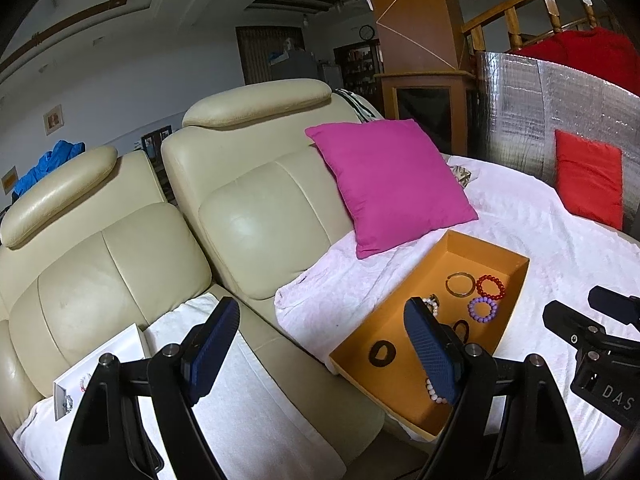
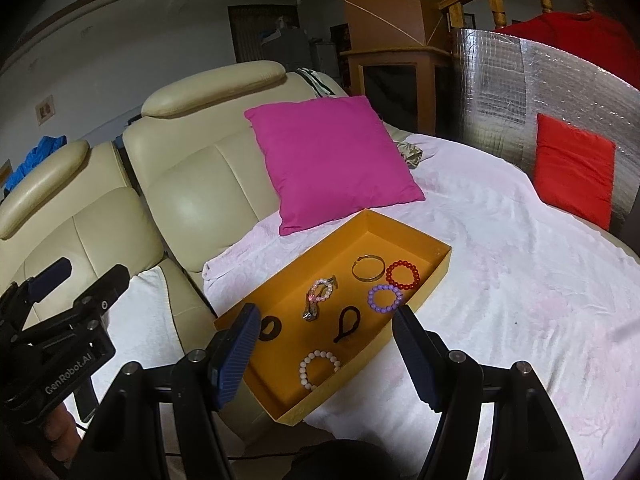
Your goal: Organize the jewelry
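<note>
Bracelets: beaded loops (image 2: pixel 319 368) in orange tray (image 2: pixel 438 268) on pink blanket (image 2: pixel 520 280) | handling: light, floppy, likely slippery; pinch one strand | left gripper (image 1: pixel 320 352) apart, empty | right gripper (image 2: pixel 326 356) apart, empty

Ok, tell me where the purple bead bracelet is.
In the right wrist view the purple bead bracelet lies inside the orange box, near its right wall, just below the red bead bracelet and right of the black loop.
</note>
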